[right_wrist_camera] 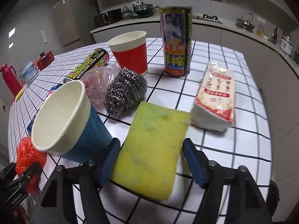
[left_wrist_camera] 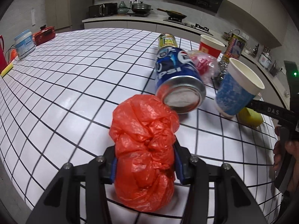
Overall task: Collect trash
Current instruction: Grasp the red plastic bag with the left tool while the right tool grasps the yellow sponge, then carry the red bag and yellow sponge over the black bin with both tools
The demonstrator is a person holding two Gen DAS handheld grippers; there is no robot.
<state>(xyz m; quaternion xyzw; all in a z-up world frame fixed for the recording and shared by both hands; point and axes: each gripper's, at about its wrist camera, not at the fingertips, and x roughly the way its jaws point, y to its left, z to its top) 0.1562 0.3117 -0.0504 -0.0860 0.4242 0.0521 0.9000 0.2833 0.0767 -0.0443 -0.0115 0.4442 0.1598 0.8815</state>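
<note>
My left gripper (left_wrist_camera: 144,160) is shut on a crumpled red plastic bag (left_wrist_camera: 144,145), which also shows in the right wrist view (right_wrist_camera: 28,155). Just beyond it a blue Pepsi can (left_wrist_camera: 177,80) lies on its side. My right gripper (right_wrist_camera: 150,160) stands open around a yellow-green sponge (right_wrist_camera: 153,149), with a gap on the right side. A blue paper cup (right_wrist_camera: 74,123) tilts against my right gripper's left finger; it also shows in the left wrist view (left_wrist_camera: 237,89). A clear bag with pink contents (right_wrist_camera: 97,85) lies behind the cup.
On the gridded white table (left_wrist_camera: 74,85) are a steel scourer (right_wrist_camera: 125,91), a red paper cup (right_wrist_camera: 130,52), a tall printed can (right_wrist_camera: 176,41), a lying spray can (right_wrist_camera: 89,63) and a tissue pack (right_wrist_camera: 216,100). A tub (left_wrist_camera: 24,43) and red pot (left_wrist_camera: 44,34) stand far left.
</note>
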